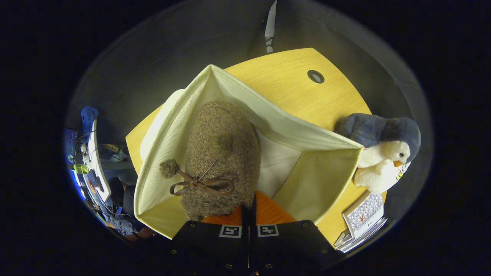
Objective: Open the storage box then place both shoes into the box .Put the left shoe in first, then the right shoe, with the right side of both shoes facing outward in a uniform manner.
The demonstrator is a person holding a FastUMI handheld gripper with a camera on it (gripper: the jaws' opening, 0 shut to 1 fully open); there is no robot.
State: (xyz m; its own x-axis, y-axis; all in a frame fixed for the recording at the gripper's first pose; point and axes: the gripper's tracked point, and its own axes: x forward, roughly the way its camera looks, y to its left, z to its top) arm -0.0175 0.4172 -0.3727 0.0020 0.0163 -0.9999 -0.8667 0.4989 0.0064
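The tongs (248,214) are clenched almost together on the heel end of 1 fuzzy brown shoe (220,153), which hangs toe-first down into the open cream storage box (318,180). The grip sits at the rear of the shoe, likely so the toe can lead into the box while the fingers stay above its rim. The shoe's brown ribbon bow (199,184) and small pompom (168,168) face up toward the camera, and the shoe lies close to 1 side wall, leaving bare floor beside it, probably room for the second shoe. Whether this is the left or right shoe cannot be told. The box stands on the yellow wooden worktop (291,82), near the edge closest to the tongs, its walls spread wide. A plush penguin (383,153) sits just beside the box at the worktop's side edge, with a stack of booklets (362,220) at the nearby corner.
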